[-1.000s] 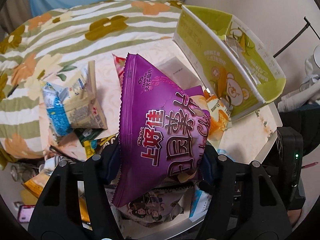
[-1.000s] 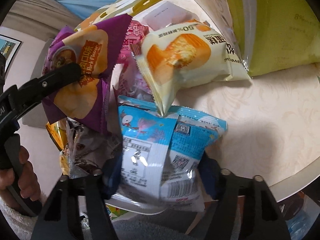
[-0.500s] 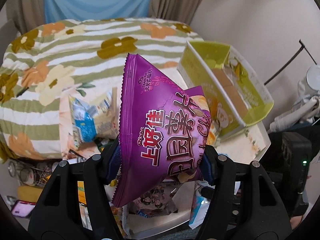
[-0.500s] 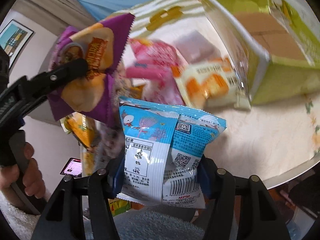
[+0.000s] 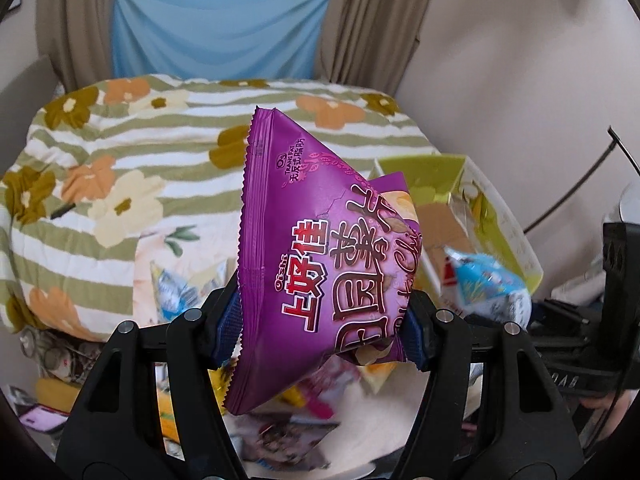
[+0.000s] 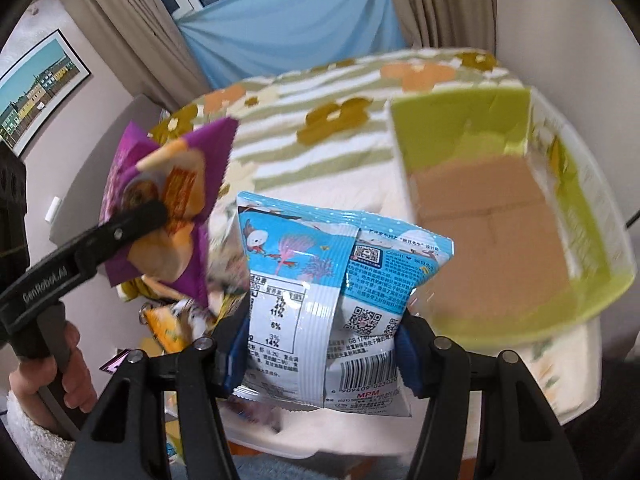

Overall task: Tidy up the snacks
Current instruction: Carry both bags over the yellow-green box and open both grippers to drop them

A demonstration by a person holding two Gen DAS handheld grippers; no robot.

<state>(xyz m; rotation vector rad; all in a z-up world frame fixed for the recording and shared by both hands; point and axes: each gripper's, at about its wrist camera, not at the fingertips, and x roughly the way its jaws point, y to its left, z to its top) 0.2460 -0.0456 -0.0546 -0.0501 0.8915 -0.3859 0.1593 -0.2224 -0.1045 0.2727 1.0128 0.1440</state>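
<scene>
Purple foil is the nearest thing to the task: a purple chip bag (image 5: 320,264) hangs pinched between the left tongs (image 5: 320,320), clear of the table, and from the right wrist view it sits to the left of the green box (image 6: 588,216), well apart from it. Beside it, nearer the box, a blue snack packet (image 6: 320,304) is squeezed between the pads of the right tongs (image 6: 320,344), its barcode end toward the camera and its top edge close to the box's near white wall without touching it. The green box stands on the white table (image 6: 568,364) with its top open, and its brown cardboard floor looks bare, so I judge that nothing has yet been filed inside. Further from the box, on its left and below the two lifted bags, loose snacks (image 5: 280,436) lie in a blurred heap on the table: yellow, pink and dark wrappers whose exact count I cannot tell. Beyond the box is a bed with a flowered, striped bedspread (image 5: 120,152). A hand (image 6: 60,376) with a fluffy white cuff grips the left handle. By my reading the sorting is at its start: two packs are picked up and not yet placed, and the pile left of the box remains to be handled.
</scene>
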